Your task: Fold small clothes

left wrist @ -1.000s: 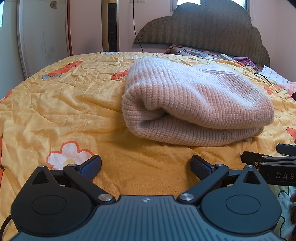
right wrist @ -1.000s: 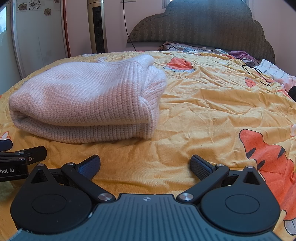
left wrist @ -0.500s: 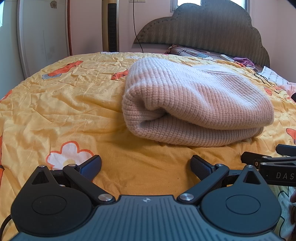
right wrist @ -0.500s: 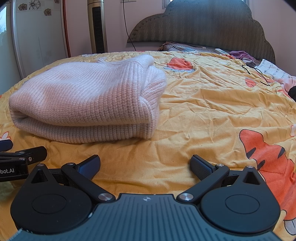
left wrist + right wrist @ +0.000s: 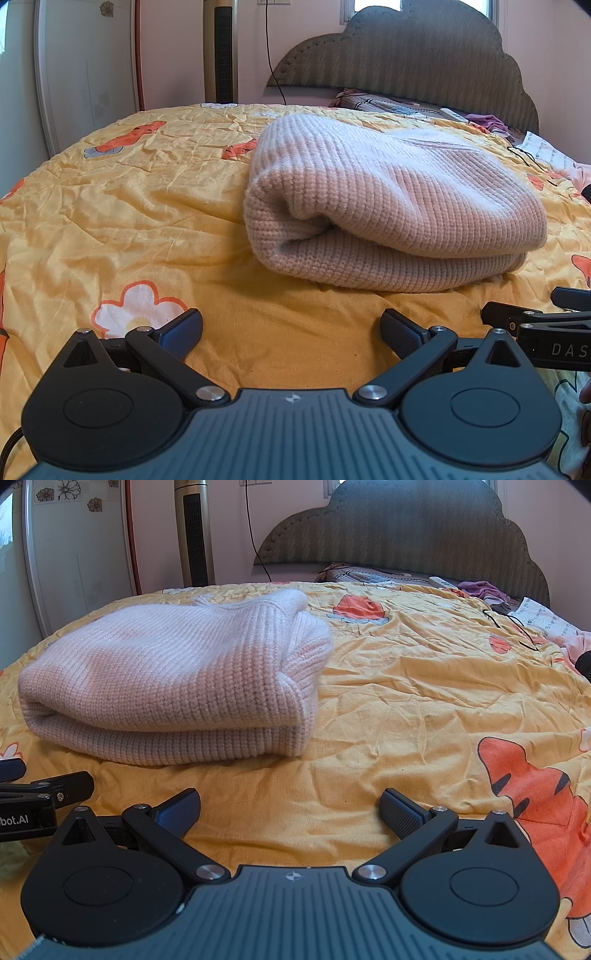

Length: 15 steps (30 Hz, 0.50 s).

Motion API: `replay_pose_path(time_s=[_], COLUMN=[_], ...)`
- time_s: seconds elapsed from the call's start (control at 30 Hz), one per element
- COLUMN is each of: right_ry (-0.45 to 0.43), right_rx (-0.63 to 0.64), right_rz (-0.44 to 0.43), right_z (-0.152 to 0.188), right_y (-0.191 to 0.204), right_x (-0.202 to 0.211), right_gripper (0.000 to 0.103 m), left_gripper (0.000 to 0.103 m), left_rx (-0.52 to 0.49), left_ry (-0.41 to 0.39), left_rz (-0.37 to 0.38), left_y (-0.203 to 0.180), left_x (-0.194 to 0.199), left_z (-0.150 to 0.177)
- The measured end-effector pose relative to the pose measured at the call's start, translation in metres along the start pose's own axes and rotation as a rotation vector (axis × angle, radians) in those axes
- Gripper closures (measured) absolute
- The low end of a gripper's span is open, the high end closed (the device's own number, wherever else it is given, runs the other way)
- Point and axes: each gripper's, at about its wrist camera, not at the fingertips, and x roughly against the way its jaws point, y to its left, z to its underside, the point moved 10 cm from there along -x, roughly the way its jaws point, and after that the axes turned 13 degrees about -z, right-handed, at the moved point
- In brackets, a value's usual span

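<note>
A pale pink knitted sweater (image 5: 391, 210) lies folded in a thick bundle on the yellow bedspread (image 5: 129, 221). In the right wrist view the same sweater (image 5: 173, 679) sits to the left of centre. My left gripper (image 5: 291, 332) is open, low over the bedspread, a short way in front of the bundle and holding nothing. My right gripper (image 5: 290, 812) is open too, in front of the bundle's right end, with bare cloth between its fingers. Each gripper shows at the edge of the other's view: the right one (image 5: 539, 325) and the left one (image 5: 40, 794).
The bedspread (image 5: 424, 686) has orange cartoon prints and many wrinkles. A grey headboard (image 5: 417, 62) stands at the far end, with pillows, a purple cloth (image 5: 480, 589) and papers (image 5: 535, 614) near it. A tower fan (image 5: 194, 535) and a white door (image 5: 85, 74) stand beyond the bed.
</note>
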Motion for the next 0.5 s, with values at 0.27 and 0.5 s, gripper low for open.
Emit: replay_pose_path(time_s=[0.27, 0.5], right_ry=[0.000, 0.000], right_rx=[0.000, 0.001], right_rz=[0.000, 0.001], right_z=[0.0000, 0.0002], right_y=[0.0001, 0.0001], right_x=[0.0000, -0.0001], right_gripper=[0.001, 0.001], left_gripper=[0.000, 0.000], left_rx=[-0.001, -0.002], left_ry=[0.000, 0.000], left_rz=[-0.001, -0.002], left_y=[0.0004, 0.0001], left_x=[-0.0001, 0.0002], left_z=[0.0001, 0.0003])
